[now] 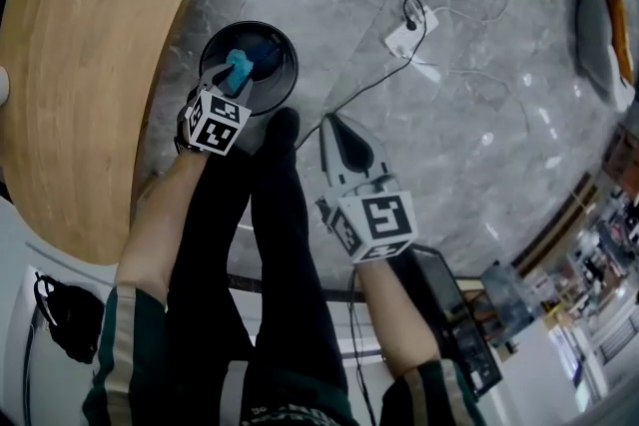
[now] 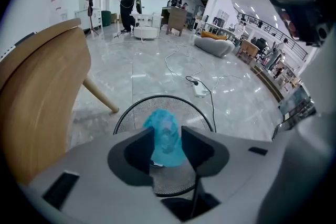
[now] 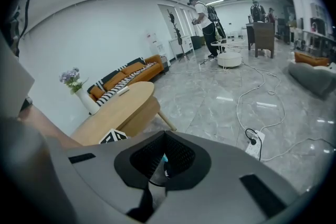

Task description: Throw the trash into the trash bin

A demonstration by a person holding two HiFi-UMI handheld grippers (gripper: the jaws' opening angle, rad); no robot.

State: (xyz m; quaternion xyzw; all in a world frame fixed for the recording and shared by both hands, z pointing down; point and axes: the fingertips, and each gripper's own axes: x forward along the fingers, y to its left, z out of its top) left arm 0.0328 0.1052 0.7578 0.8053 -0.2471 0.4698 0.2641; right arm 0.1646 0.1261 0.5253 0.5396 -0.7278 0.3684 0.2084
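Note:
A crumpled blue piece of trash [image 1: 240, 67] [image 2: 167, 136] sits between the jaws of my left gripper [image 1: 232, 80] [image 2: 167, 131], right over the mouth of the black mesh trash bin [image 1: 285, 50] [image 2: 126, 115]. The jaws stand a little apart with the trash filling the gap, and the grip looks loosened. My right gripper [image 1: 334, 127] [image 3: 165, 136] hangs to the right of the bin over the floor, shut and empty. Through its jaws in the right gripper view I see a bit of the bin's mesh and a speck of blue.
A round wooden table [image 1: 90, 65] [image 2: 37, 92] [image 3: 123, 105] stands close to the left of the bin. The person's black-trousered legs [image 1: 280, 244] reach to the bin. A white power strip [image 1: 409, 30] with cables lies on the marble floor. A black bag [image 1: 65, 314] lies at bottom left.

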